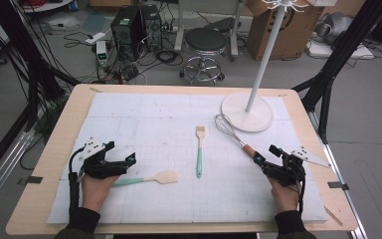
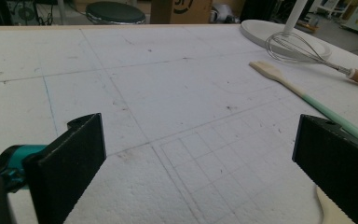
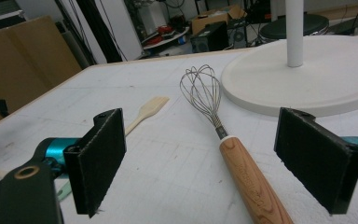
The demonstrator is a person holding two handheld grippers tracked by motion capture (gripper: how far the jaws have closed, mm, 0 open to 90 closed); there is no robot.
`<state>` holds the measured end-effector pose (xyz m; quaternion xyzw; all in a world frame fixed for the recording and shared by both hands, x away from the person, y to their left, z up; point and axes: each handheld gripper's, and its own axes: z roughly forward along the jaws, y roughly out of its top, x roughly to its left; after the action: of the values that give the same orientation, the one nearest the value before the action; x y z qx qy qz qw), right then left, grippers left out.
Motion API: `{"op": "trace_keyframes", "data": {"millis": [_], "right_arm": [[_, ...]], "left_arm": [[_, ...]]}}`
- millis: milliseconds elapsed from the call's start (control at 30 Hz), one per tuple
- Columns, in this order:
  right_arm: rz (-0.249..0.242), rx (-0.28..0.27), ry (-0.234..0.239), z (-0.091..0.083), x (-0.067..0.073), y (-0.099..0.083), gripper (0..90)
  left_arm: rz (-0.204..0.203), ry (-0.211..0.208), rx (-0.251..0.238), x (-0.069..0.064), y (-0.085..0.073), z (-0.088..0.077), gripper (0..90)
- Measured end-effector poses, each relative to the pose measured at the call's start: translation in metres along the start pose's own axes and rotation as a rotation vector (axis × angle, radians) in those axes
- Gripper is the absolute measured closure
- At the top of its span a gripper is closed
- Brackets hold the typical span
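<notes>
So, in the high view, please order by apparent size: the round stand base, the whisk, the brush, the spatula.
1. Round stand base, clearly the largest.
2. Whisk, brush and spatula: all look about equally long, so I would not rank them.

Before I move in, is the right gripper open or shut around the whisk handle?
Open: the right gripper has its jaws wide apart, either side of the whisk handle, pads not touching.

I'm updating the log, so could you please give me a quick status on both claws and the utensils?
Left claw open, beside spatula. Right claw open, straddling whisk handle, not gripping. Brush lies mid-table, untouched. Nothing in the way.
</notes>
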<state>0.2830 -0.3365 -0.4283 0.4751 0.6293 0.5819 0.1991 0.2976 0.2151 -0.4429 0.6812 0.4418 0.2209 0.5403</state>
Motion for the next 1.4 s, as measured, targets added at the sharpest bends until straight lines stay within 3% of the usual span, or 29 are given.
{"op": "trace_keyframes", "data": {"millis": [600, 767, 967, 1133, 1233, 1400], "right_arm": [[0.013, 0.001, 0.023, 0.003, 0.003, 0.001, 18.0], [0.033, 0.014, 0.023, 0.006, 0.006, 0.007, 42.3], [0.036, 0.025, 0.056, 0.012, 0.007, 0.011, 63.0], [0.042, 0.051, 0.060, 0.017, 0.006, 0.012, 76.3], [0.072, 0.080, 0.062, 0.023, 0.003, 0.013, 82.6], [0.099, 0.132, 0.069, 0.035, 0.003, 0.014, 86.4]], "left_arm": [[0.008, 0.001, 0.005, -0.002, 0.000, 0.001, 3.2], [0.005, 0.003, 0.002, -0.001, -0.001, 0.001, 3.2], [-0.001, 0.006, 0.008, -0.001, -0.001, 0.001, 3.2], [0.011, 0.006, 0.002, -0.003, -0.001, 0.000, 3.2], [-0.001, 0.016, -0.015, 0.000, 0.000, -0.001, 3.2], [-0.010, 0.034, -0.034, 0.003, 0.002, -0.005, 3.2]]}}
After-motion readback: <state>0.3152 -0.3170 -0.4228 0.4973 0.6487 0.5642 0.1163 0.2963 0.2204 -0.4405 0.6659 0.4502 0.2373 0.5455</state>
